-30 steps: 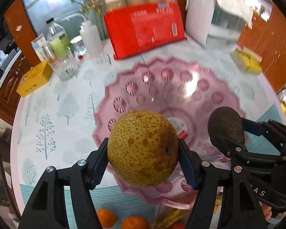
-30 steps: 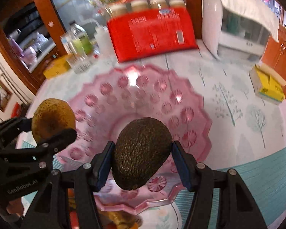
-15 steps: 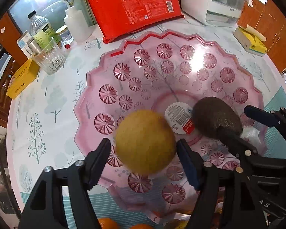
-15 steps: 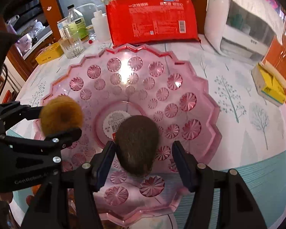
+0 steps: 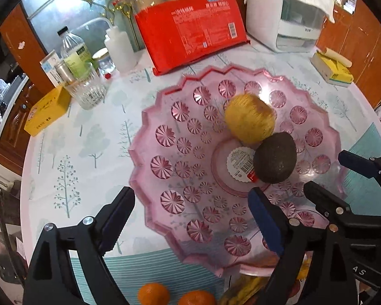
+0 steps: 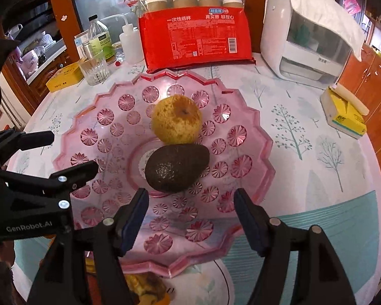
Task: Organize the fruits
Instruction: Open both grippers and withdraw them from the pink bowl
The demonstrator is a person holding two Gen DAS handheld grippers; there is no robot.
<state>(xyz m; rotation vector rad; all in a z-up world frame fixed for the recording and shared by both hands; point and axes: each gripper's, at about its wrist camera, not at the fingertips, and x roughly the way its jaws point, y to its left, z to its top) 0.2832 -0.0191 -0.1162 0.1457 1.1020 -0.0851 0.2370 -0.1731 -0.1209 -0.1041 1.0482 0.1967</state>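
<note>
Pear [image 5: 250,119] and avocado [image 6: 176,167] lie touching in the pink dish [image 6: 254,137]; your jaws have just been opening, both released and empty. Lift clear gently, then fetch the oranges [image 5: 153,293].

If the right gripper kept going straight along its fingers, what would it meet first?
Most likely the avocado, lying just ahead of the open right gripper in the pink bowl. Depth is unclear, so it could meet the bowl floor first.
</note>
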